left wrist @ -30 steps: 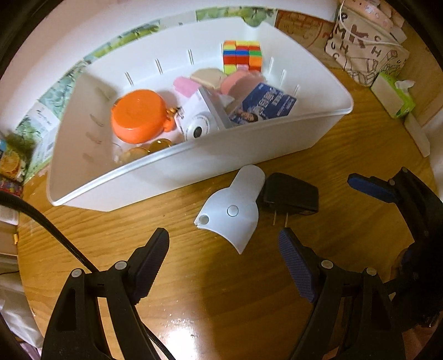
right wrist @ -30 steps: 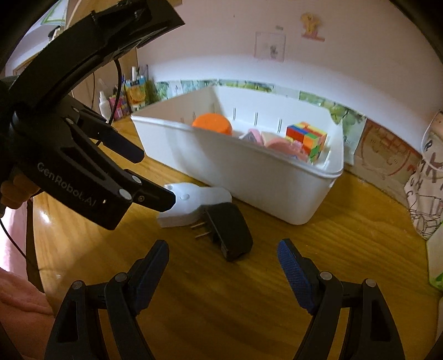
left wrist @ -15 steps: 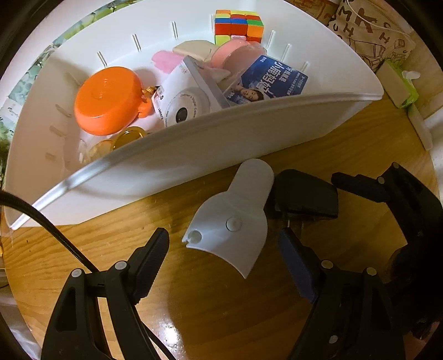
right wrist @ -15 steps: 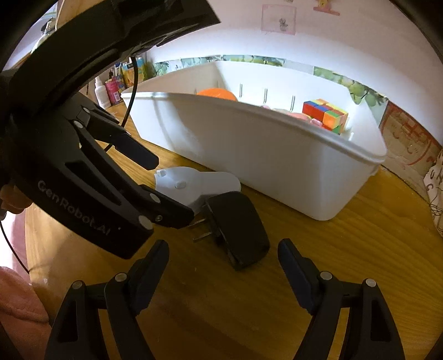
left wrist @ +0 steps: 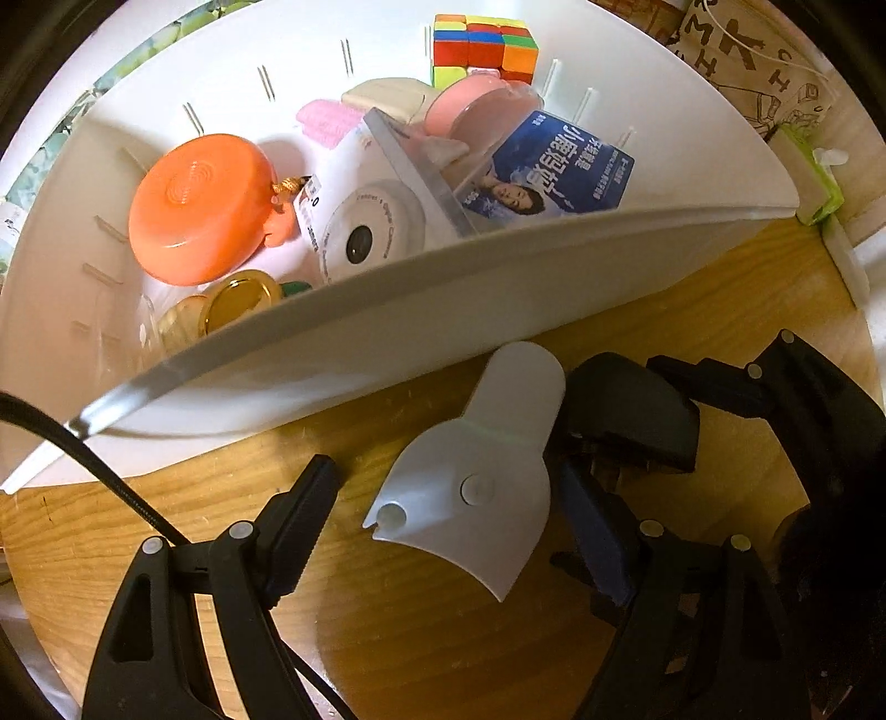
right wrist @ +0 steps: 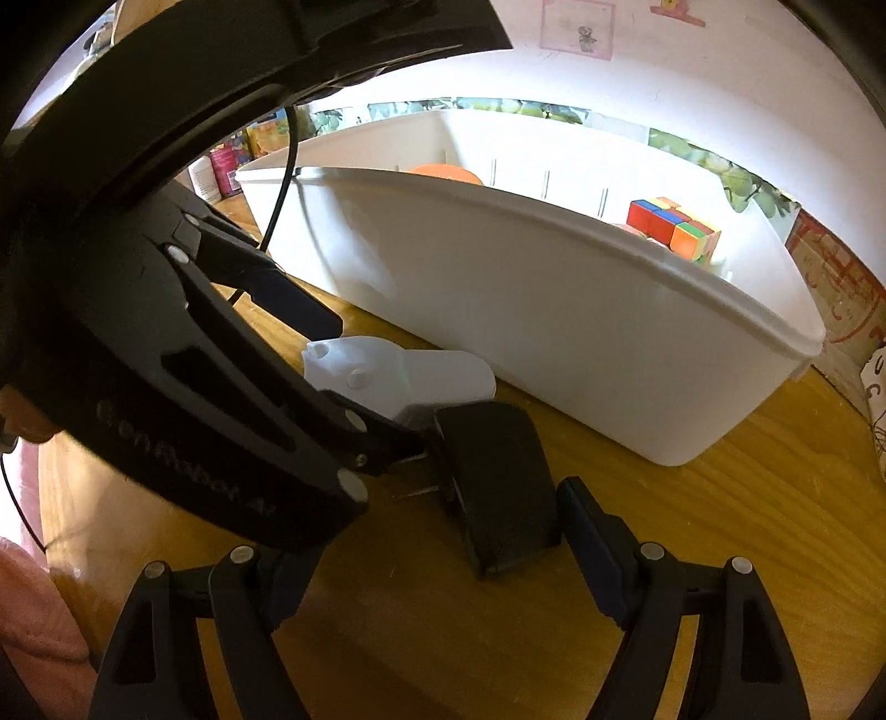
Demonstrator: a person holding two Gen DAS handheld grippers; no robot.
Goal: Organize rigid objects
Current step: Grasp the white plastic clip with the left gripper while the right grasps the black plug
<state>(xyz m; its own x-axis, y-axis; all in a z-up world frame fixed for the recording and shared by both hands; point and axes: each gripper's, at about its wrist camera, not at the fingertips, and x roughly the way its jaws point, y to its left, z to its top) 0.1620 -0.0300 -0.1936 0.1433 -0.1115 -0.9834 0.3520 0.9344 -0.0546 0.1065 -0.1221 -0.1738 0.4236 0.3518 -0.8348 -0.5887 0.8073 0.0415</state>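
Observation:
A white curved plastic piece lies on the wooden table in front of a white bin. My left gripper is open with its fingers on either side of the piece, not closed on it. A black plug adapter lies just right of the piece, prongs toward it. My right gripper is open around the adapter, which sits between its fingers. The piece also shows in the right wrist view, partly hidden by the left gripper's finger.
The bin holds an orange round case, a colour cube, a white camera, a blue box and several other items. A printed bag and a green tissue pack stand at the right.
Both grippers have moved forward and down toward the table. The white piece now lies between the left fingers and the adapter between the right fingers. Neither object has moved.

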